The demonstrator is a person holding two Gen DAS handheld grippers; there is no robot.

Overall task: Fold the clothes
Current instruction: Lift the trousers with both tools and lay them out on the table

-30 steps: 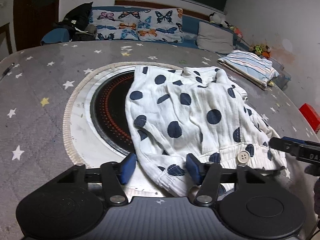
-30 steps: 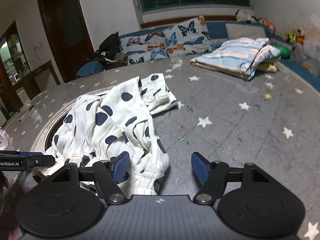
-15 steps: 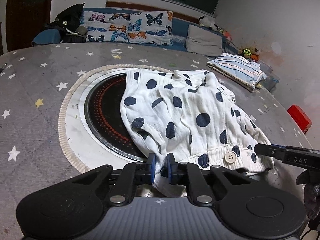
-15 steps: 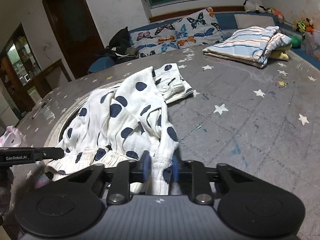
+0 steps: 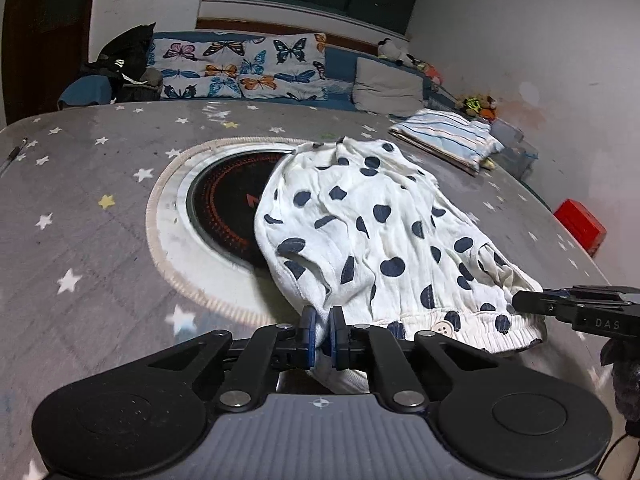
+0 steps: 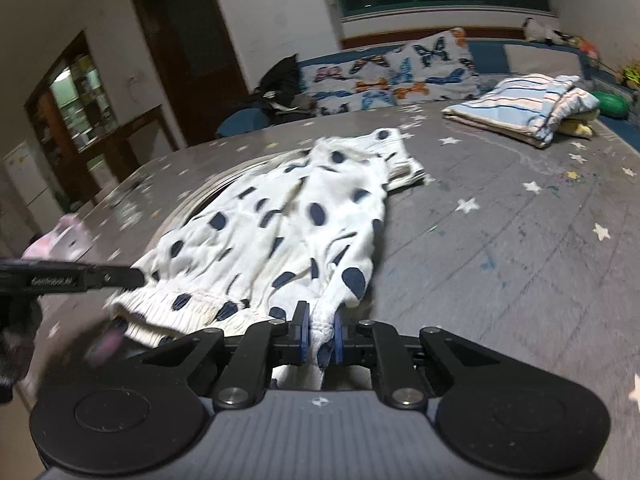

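Note:
White trousers with dark blue dots (image 5: pixel 372 236) lie on the grey star-patterned table, stretched away from me, their waistband with a white button (image 5: pixel 442 326) nearest. My left gripper (image 5: pixel 322 334) is shut on the left end of the waistband. My right gripper (image 6: pixel 320 334) is shut on the right end of the waistband; the trousers (image 6: pixel 288 232) run away from it toward the table's far side. The right gripper's tip (image 5: pixel 560 304) shows at the right of the left wrist view, and the left gripper's tip (image 6: pixel 80 278) at the left of the right wrist view.
A round black cooktop (image 5: pixel 228 208) with a white ring is set in the table, partly under the trousers. A folded striped garment (image 5: pixel 444 140) (image 6: pixel 528 108) lies at the far right. A red box (image 5: pixel 580 226) sits near the right edge. A sofa with butterfly cushions (image 5: pixel 240 68) stands behind.
Both grippers went from open to shut on the waistband ends. Since then they have lifted and pulled the trousers toward me, stretching the cloth out straighter.

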